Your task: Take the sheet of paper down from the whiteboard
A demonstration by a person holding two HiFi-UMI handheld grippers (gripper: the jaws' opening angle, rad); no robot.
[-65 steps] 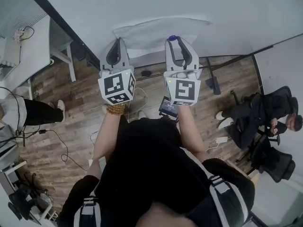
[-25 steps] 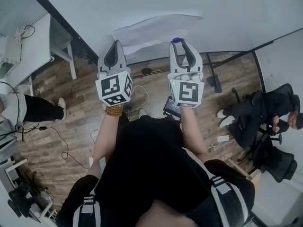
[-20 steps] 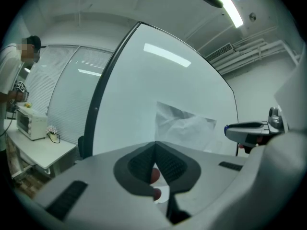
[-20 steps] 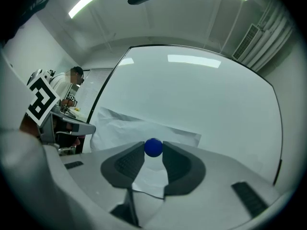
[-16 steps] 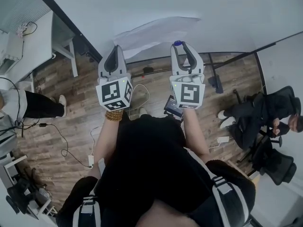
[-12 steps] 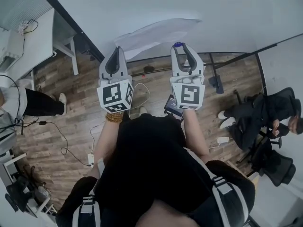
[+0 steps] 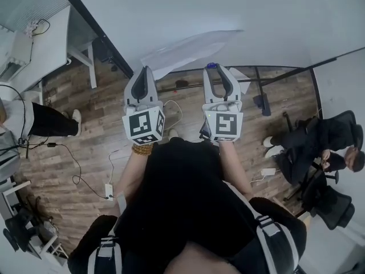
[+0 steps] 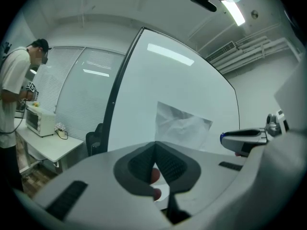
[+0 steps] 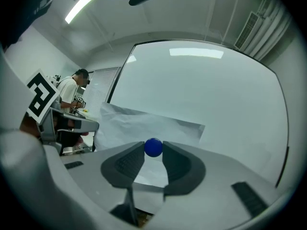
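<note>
The sheet of white paper [image 7: 191,47] hangs creased and slanted on the whiteboard [image 7: 239,7]; it also shows as paper [image 9: 144,123] and paper [image 8: 184,126] in the two gripper views. My right gripper [image 7: 213,67] is level in front of the board, its jaws shut on a small blue magnet [image 9: 153,147], which also shows as the magnet [image 7: 211,65] clear of the paper. My left gripper [image 7: 144,71] is beside it to the left, short of the sheet, its tips touching. Small reddish spots [image 8: 154,175] show through the gap below the tips; I cannot tell what they are.
The whiteboard's black stand legs [image 7: 258,90] reach over the wooden floor [image 7: 91,147]. A white table [image 7: 48,44] stands at the left with a person in white [image 7: 25,119] nearby. A person in black sits on a chair [image 7: 319,147] at the right. Cables [image 7: 80,176] lie on the floor.
Both grippers have drawn back from the whiteboard and sunk a little, the blue magnet staying in the right one. The paper remains on the board.
</note>
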